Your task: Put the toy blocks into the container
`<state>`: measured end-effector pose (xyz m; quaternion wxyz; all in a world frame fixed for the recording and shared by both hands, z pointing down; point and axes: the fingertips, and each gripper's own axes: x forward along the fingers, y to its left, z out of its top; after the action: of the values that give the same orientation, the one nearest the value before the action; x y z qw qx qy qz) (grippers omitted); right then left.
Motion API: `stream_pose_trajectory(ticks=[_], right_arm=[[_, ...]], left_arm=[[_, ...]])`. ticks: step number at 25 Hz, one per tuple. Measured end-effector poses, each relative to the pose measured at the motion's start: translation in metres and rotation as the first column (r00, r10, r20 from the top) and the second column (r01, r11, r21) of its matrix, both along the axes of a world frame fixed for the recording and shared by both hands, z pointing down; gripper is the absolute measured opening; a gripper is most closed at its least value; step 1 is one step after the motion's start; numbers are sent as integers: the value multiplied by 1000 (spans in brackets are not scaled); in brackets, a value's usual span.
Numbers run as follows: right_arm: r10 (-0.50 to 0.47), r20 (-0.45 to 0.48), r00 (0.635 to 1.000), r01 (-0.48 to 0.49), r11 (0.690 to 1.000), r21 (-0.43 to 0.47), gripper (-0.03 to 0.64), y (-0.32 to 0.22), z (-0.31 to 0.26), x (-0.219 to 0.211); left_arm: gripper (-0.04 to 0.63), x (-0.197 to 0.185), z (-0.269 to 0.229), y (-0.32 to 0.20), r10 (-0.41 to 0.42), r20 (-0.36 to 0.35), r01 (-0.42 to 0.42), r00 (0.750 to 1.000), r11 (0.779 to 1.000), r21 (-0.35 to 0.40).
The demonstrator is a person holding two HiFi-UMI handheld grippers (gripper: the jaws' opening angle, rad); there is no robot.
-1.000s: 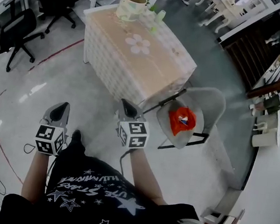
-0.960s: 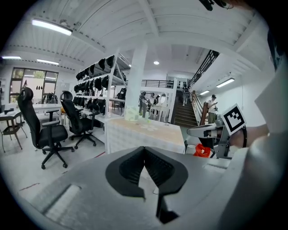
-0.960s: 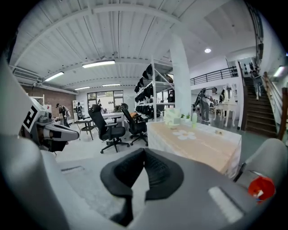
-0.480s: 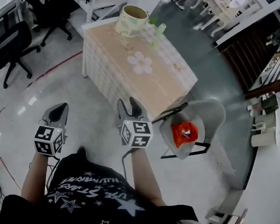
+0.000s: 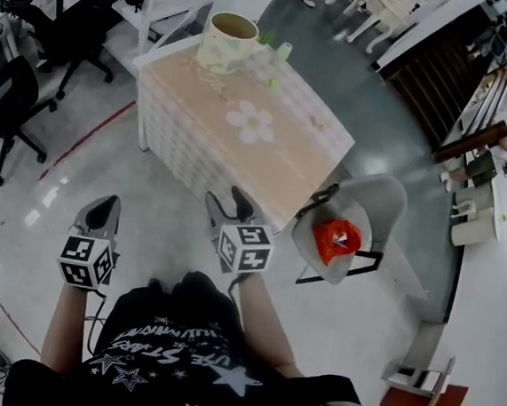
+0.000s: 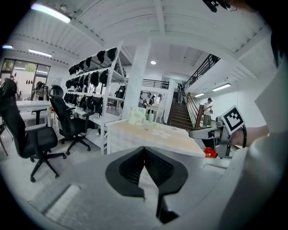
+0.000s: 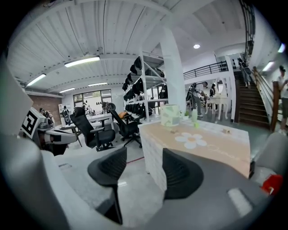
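Toy blocks (image 5: 284,52): small green pieces stand on the far end of the table, just beside the container and outside it. They are too small to tell their shapes.
Container (image 5: 224,43): a pale, open-topped tub, upright on the table's far corner. Its inside cannot be made out.
Table (image 5: 197,139): draped in a checked white cloth, with a peach top that bears a white flower print (image 5: 250,122).
Right gripper (image 5: 230,201): held in the air just short of the table's near edge. Its jaws have just been opening and stand well apart. Nothing is between them, and only the table's corner and the floor show through the gap.
Left gripper (image 5: 101,210): held over the floor, well to the left of the table and level with the right one. Its jaws are closed together on nothing.
Person (image 5: 177,351): a dark shirt printed with stars, with both forearms stretched forward.
Grey chair (image 5: 374,200): just beside the table's near right corner, with an orange-red thing (image 5: 337,237) on the seat. What it is I cannot tell.
Floor (image 5: 38,221): pale and glossy, with a red line (image 5: 98,102) running across it.
Office chairs (image 5: 4,102): black, on castors, well off to the left.
Staircase (image 7: 252,101): beyond the table, rising to the right.
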<state>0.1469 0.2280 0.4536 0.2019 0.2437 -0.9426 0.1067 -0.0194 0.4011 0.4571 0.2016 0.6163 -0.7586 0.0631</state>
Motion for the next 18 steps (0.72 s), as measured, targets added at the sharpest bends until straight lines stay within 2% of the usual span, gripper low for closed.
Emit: stream_pose_trajectory(ticks=[9,18], right_arm=[[3,5,1000,-3,999,-32,253,-37,18,-26],[-73,10,997,74,995,-60,253,-105,26,-80]], left_arm=[[9,-17,15,-32,12,-16,-13,1000,999,-30],[9,-54,21,-94,-43,-27,42,999,998,-54]])
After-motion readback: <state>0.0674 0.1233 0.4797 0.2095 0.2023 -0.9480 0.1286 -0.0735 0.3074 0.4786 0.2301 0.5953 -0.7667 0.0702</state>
